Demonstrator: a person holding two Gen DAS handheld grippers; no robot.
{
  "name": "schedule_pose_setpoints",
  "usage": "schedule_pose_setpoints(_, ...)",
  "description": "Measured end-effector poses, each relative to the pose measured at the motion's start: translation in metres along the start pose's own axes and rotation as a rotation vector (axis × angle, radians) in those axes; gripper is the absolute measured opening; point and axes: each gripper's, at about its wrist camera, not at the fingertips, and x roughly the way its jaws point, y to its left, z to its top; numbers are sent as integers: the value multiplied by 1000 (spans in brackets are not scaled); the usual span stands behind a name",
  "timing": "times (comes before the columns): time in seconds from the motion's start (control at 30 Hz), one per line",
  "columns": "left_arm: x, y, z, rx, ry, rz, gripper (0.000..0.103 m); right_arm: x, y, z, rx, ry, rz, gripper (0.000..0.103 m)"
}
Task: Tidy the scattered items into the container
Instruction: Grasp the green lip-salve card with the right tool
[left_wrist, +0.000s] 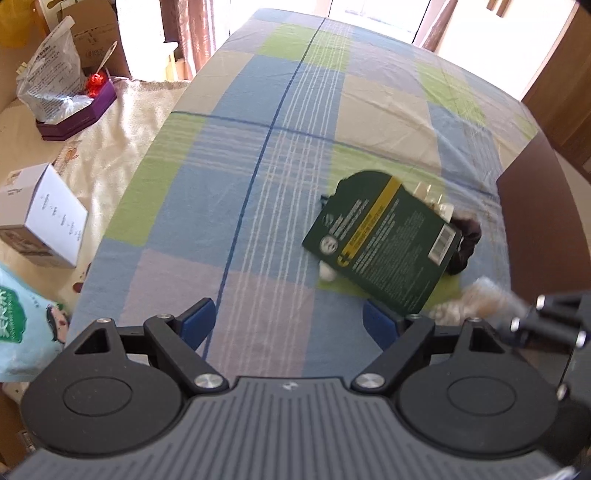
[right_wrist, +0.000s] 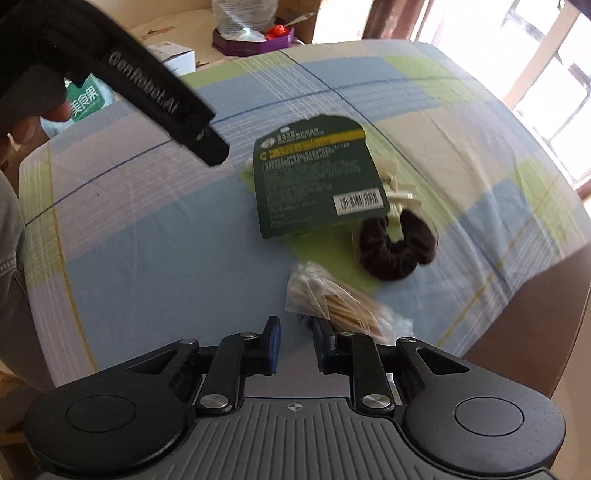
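1. Green glossy card (right_wrist: 317, 177) lies flat on the checked cloth tabletop (left_wrist: 229, 206); nothing looks tidied yet.
2. Beside the card: velvety brown scrunchie (right_wrist: 397, 247) and crinkly swab bag (right_wrist: 332, 299).
3. Left gripper (left_wrist: 288, 325) jaws wide, empty; right gripper (right_wrist: 295, 343) jaws narrow, seemingly empty.
4. No container is identifiable.

1. A checked cloth (left_wrist: 258, 155) in blue, green, beige and lilac covers the supporting surface (right_wrist: 155, 236).
2. A dark green printed card (right_wrist: 317, 177) lies flat on it, ahead of the right gripper.
3. A dark brown scrunchie (right_wrist: 397, 247) lies just beside the card's near right corner.
4. A clear bag of cotton swabs (right_wrist: 328, 299) lies nearest, just ahead of that gripper's fingers.
5. Pale clips (right_wrist: 397, 192) poke out from under the card's right edge.
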Motion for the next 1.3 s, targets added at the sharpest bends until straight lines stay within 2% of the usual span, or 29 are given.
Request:
schedule_pose_setpoints(0.07,4,-3,12,19,-17,-17,85,-3,-5,-12,84,-16,27,24)
schedule_pose_setpoints(0.17,14,-10,32,74,-44,-83,90,-10,-13,-27,203,-31,61,24)
schedule_pose_setpoints(0.3,31,-24,54,221,-52,-174,94,-24,-21,-42,370,-49,93,26)
schedule_pose_setpoints(0.33,36,-28,57,263,-45,-190,97,-29,-24,-46,405,-62,99,33)
schedule_pose_setpoints(0.4,44,-37,62,349,-30,-204,98,-43,-28,-52,470,-99,89,88)
schedule_pose_setpoints(0.43,48,-42,64,393,-21,-199,98,-49,-29,-55,482,-120,81,90)
schedule_pose_setpoints(0.53,58,-53,63,498,-7,-192,99,-60,-34,-63,514,-148,80,89)
schedule_pose_setpoints(0.63,63,-57,63,516,-5,-216,100,-66,-40,-70,548,-155,83,89)
schedule_pose_setpoints(0.77,53,-60,53,546,-18,-305,70,-69,-40,-68,541,-175,81,89)
schedule_pose_setpoints(0.8,50,-63,47,575,-19,-323,67,-68,-40,-66,533,-185,84,89)
schedule_pose_setpoints(0.9,38,-67,27,634,-16,-370,41,-66,-32,-63,492,-205,91,89)
schedule_pose_setpoints(0.93,35,-68,20,642,-7,-389,29,-66,-30,-62,479,-209,90,89)
schedule_pose_setpoints(1.07,19,-68,-12,641,18,-453,28,-61,-25,-62,465,-218,108,89)
schedule_pose_setpoints(1.17,11,-59,-34,582,35,-435,36,-54,-30,-69,546,-230,195,89)
schedule_pose_setpoints(1.23,5,-49,-44,512,36,-413,37,-52,-33,-72,600,-244,249,74)
schedule_pose_setpoints(1.27,2,-42,-47,468,30,-400,37,-52,-34,-72,624,-255,270,62)
schedule_pose_setpoints(1.3,-2,-34,-49,418,20,-391,37,-52,-36,-72,648,-266,291,62)
